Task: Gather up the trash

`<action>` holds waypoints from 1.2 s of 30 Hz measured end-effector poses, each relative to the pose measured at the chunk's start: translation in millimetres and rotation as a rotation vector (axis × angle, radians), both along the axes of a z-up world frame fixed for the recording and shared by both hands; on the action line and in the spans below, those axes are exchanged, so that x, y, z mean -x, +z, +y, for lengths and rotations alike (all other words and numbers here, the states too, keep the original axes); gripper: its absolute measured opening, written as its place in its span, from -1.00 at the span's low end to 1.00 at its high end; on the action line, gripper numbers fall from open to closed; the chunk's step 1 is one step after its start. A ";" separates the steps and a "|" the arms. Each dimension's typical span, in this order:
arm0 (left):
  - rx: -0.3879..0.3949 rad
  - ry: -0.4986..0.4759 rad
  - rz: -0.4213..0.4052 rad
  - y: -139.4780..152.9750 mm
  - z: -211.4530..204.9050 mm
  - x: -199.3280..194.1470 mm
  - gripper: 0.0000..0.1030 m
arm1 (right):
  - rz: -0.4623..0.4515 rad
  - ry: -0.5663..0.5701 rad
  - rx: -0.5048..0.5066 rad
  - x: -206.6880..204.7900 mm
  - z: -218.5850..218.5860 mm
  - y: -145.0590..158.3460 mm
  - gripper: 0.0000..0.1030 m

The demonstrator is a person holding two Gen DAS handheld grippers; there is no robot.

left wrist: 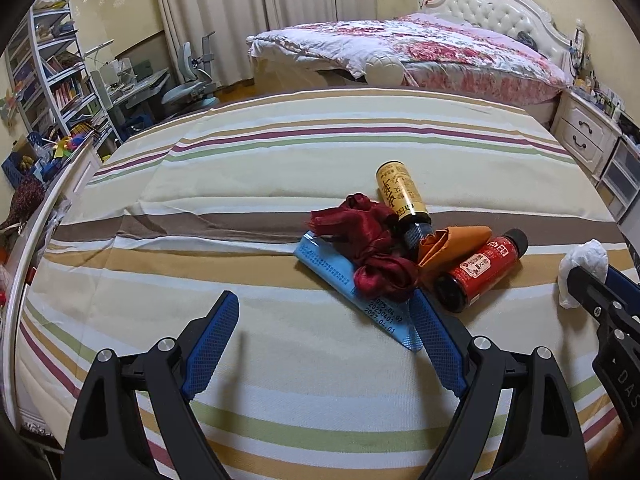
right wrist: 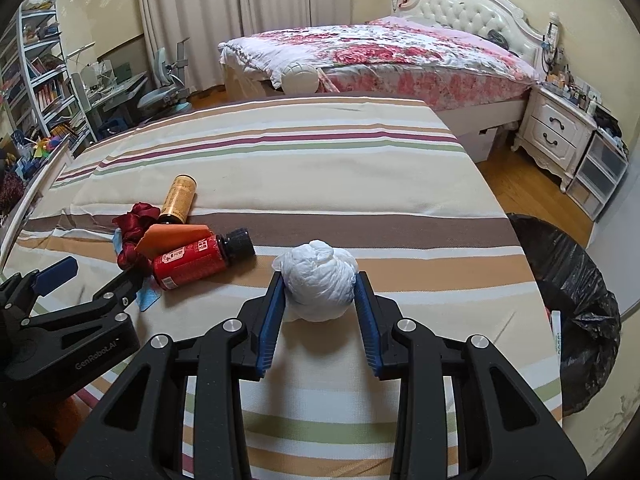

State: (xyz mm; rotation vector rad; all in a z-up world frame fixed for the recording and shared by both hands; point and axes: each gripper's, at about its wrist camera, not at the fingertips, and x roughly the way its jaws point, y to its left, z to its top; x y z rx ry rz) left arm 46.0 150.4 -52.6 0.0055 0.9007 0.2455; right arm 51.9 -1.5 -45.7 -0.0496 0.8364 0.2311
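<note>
With the right gripper [right wrist: 319, 292] clamped on the white tissue wad [right wrist: 318, 280] at the striped bed's near right and the left gripper [left wrist: 324, 320] spread wide, the pick looks made, so next comes a lift toward the black-lined bin [right wrist: 576, 300] at right.

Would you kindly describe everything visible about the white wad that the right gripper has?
The white wad looks like crumpled tissue or thin plastic, bunched into a rough, wrinkled ball. It rests on the striped sheet, right of the red bottle and apart from it. The right gripper is shut on it, a blue pad pressing each side.
</note>
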 end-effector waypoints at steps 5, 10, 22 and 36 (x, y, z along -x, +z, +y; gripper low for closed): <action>-0.015 0.000 0.023 -2.7 -0.5 -0.6 0.64 | 0.009 0.002 -0.010 -0.7 -3.9 -2.2 -0.33; 0.011 0.010 0.033 -2.9 11.2 9.9 0.64 | 0.009 0.003 -0.019 -0.1 -5.7 -1.4 -0.33; 0.045 0.055 0.044 -1.4 41.1 26.8 0.66 | 0.012 0.003 -0.013 1.8 -5.7 -1.0 -0.33; 0.095 -0.013 -0.038 14.1 23.3 6.4 0.36 | 0.000 -0.013 0.015 -1.2 -11.5 -0.2 -0.34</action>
